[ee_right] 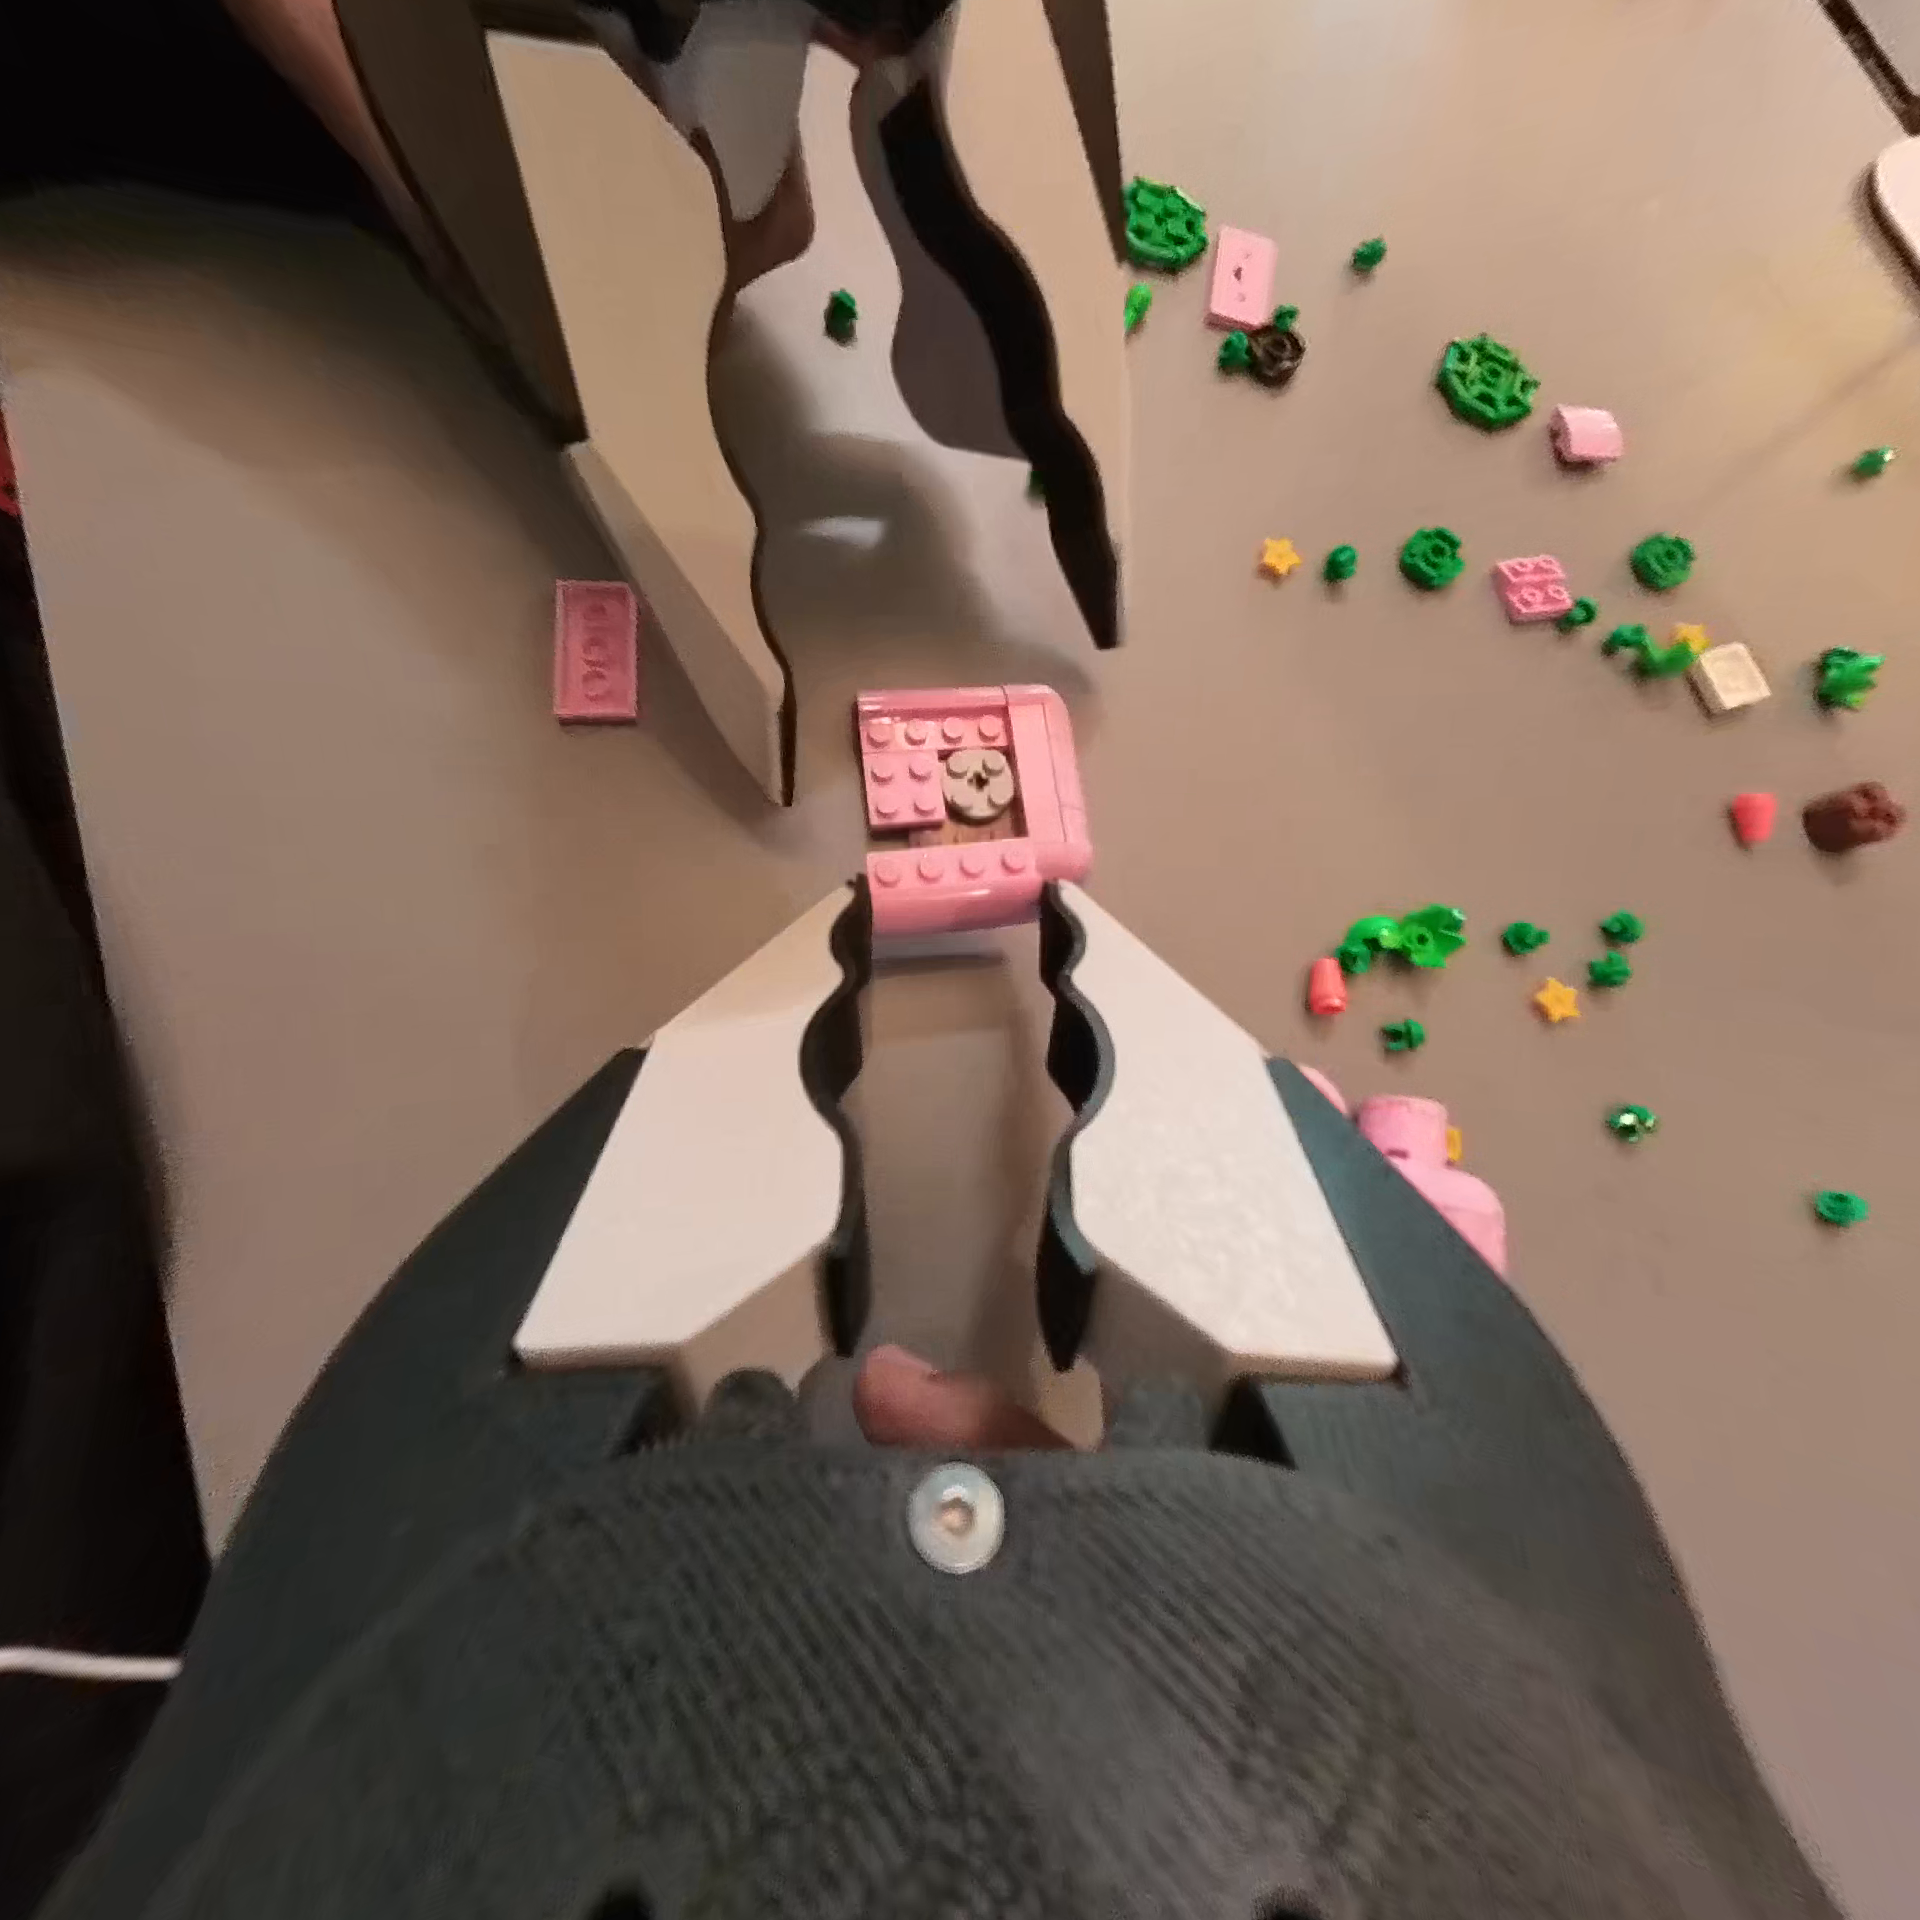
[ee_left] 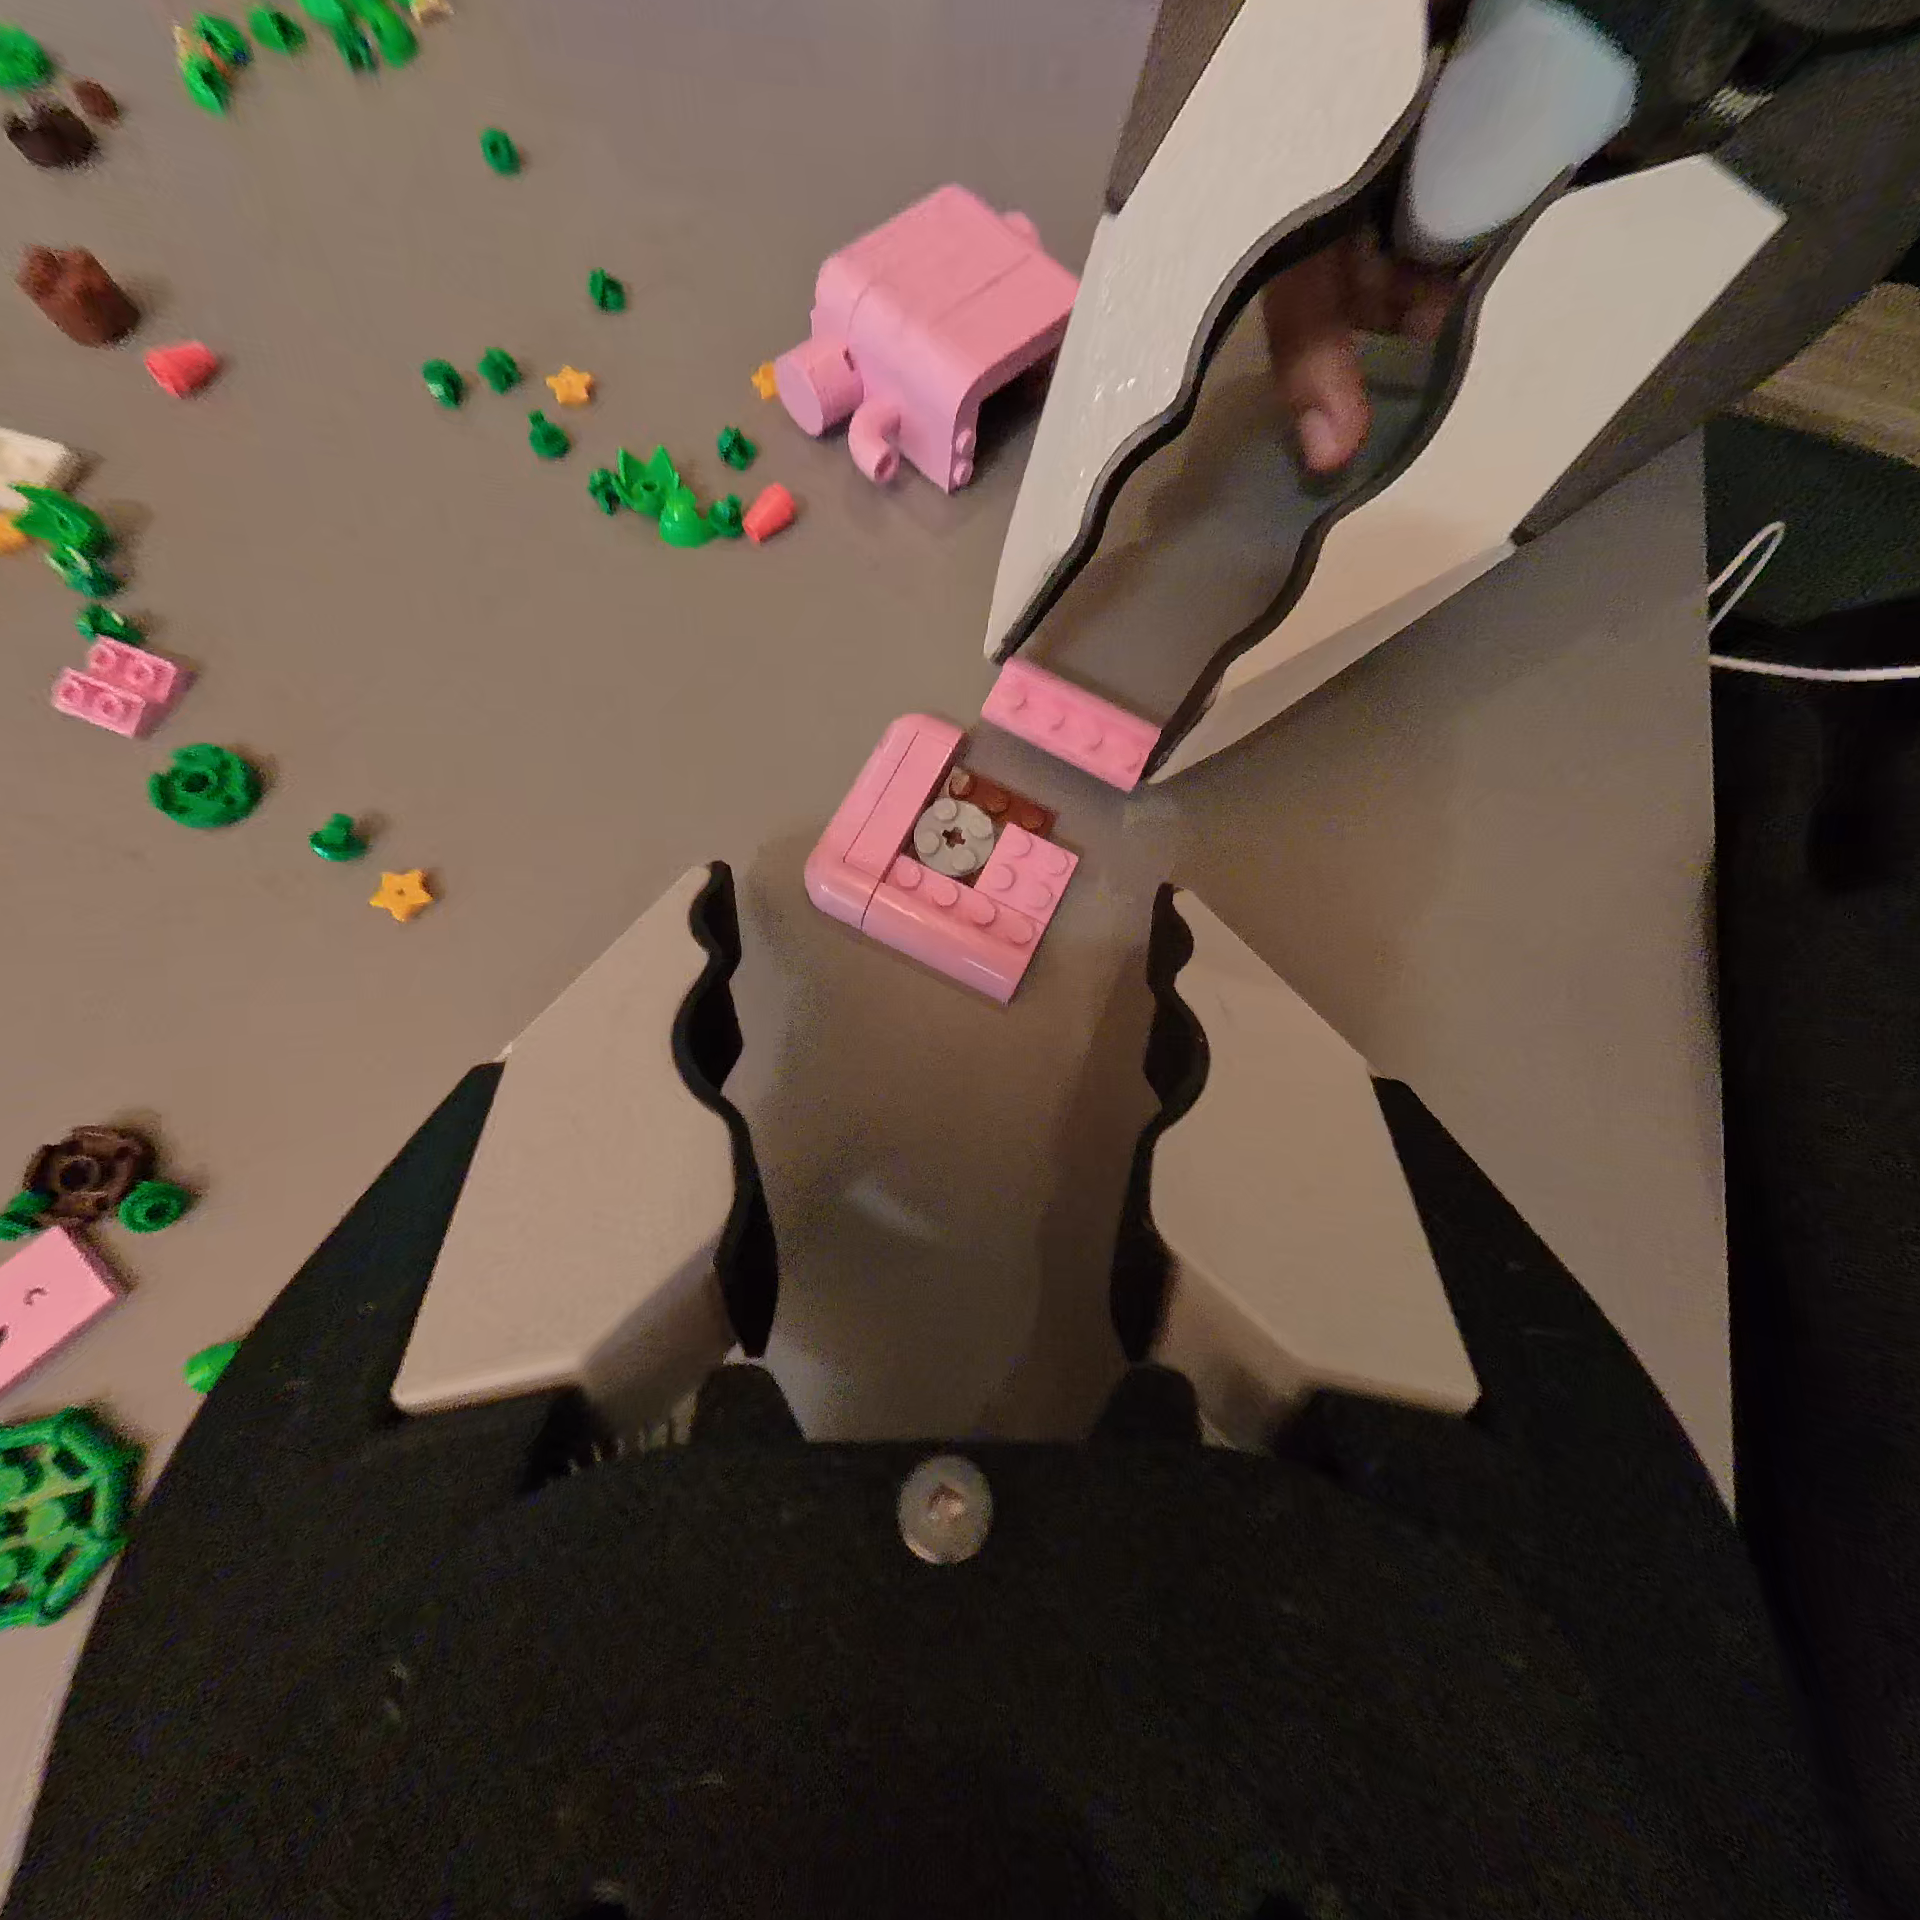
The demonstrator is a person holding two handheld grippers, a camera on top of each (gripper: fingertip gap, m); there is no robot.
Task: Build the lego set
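Observation:
A small pink assembly [ee_left: 940, 862] with a grey round stud and a brown plate in its open middle lies on the grey table [ee_left: 520, 644]. It also shows in the right wrist view [ee_right: 966, 769]. My right gripper [ee_right: 951, 896] is shut on a pink four-stud brick [ee_right: 951, 883] and holds it right against the assembly's near edge. In the left wrist view the right gripper [ee_left: 1081, 712] comes in from the top right with the brick [ee_left: 1070, 722]. My left gripper [ee_left: 940, 894] is open and empty, its fingertips on either side of the assembly.
A larger pink block build [ee_left: 925, 332] lies behind the assembly. Several small green, yellow star and red pieces are scattered to the left [ee_left: 665, 499]. A pink plate [ee_right: 594, 649] lies by the table's edge [ee_left: 1714, 935]. Pink bricks [ee_left: 120, 686] lie at far left. Only a small space, under 4 cm, lies between the two pairs of fingers. The pink plate [ee_right: 594, 649] lies around 5 cm away from my left fingertips.

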